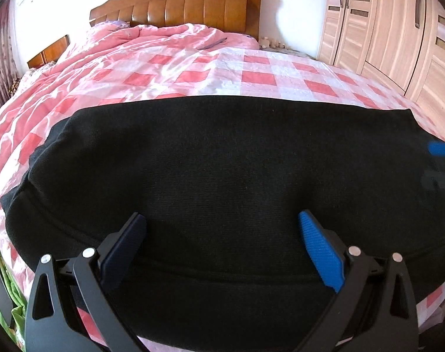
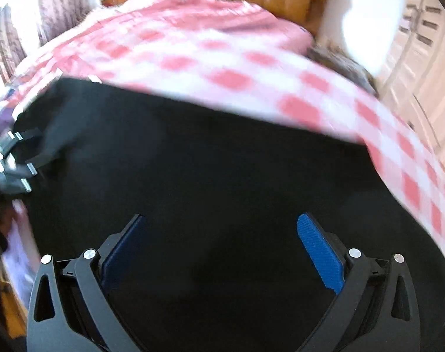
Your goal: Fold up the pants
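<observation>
Black pants (image 1: 222,161) lie flat across the bed's (image 1: 251,70) near edge. Left tool (image 1: 222,252) and right tool (image 2: 222,252) both spread wide above them, holding nothing.

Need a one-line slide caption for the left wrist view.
Left gripper open above black pants spread on a pink checked bed; right gripper at frame edge.

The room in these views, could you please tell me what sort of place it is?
A home bedroom, most likely: a bed with a pink checked cover and a wooden headboard, a wardrobe beside it, and black pants laid out on the bed.
</observation>
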The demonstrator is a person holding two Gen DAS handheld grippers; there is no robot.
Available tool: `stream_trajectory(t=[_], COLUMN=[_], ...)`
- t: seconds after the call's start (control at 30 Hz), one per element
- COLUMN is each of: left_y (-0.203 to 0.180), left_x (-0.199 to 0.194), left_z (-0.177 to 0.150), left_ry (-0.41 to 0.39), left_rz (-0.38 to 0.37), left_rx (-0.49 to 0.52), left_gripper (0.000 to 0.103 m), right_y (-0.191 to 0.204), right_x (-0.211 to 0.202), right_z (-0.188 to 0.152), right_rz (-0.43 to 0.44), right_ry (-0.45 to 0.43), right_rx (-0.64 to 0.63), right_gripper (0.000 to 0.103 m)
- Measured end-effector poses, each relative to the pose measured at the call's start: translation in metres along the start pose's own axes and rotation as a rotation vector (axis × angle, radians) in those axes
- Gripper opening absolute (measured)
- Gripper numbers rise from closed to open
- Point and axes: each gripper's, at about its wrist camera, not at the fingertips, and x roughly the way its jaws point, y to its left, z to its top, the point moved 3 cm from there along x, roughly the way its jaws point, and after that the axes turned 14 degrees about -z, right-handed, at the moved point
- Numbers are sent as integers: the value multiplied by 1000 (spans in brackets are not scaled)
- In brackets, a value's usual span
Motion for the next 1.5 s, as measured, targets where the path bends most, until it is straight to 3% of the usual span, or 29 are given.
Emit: stream_trajectory(t=[0.07,0.17,0.23,0.33,0.43,0.57,0.67,0.73,0.83,0.93,1.03,1.1,1.2,1.27,1.3,1.5], left_y=[0,-1,0,-3,-5,25,63,73,70,70,106,135,162,170,172,184], left_x=[0,0,0,-12,-32,-7,31,30,14,-45,-94,-108,-108,-102,-98,-70], left_z=[0,0,0,5,31,60,61,60,56,43,20,4,-17,-24,-26,-22], left_ry=[-1,1,4,1,-76,-42,56,36,3,-165,-260,-262,-194,-181,-175,-174], left_rz=[1,-3,-4,-3,-82,-15,84,31,56,-67,-60,-94,-82,-190,-206,-199], left_rx=[-1,-1,3,-27,-50,-94,-139,-176,-165,-217,-354,-452,-517,-563,-578,-622], left_gripper=[102,102,102,101,101,101,102,102,98,99,99,99,94,90,90,88], right_y=[24,44,47,41,46,41,41,41,39,40,40,40,40,40,40,40], right_x=[7,32,49,45,43,44,44,44,44,44,44,44,44,44,44,44], right_z=[26,44,39,29,31,31,29,29,29,29,29,29,29,29,29,29], right_rz=[33,40,28,77,59,64,61,62,65,63,61,61,60,60,60,60], right_ry=[-31,14,45,-23,-27,-26,-28,-28,-29,-30,-30,-30,-30,-30,-30,-30], right_rx=[-24,-50,-44,-34,-38,-26,-27,-27,-25,-26,-27,-26,-26,-26,-26,-25], right_gripper=[98,98,99,99,99,99,99,99,99,99,99,99,99,99,99,99])
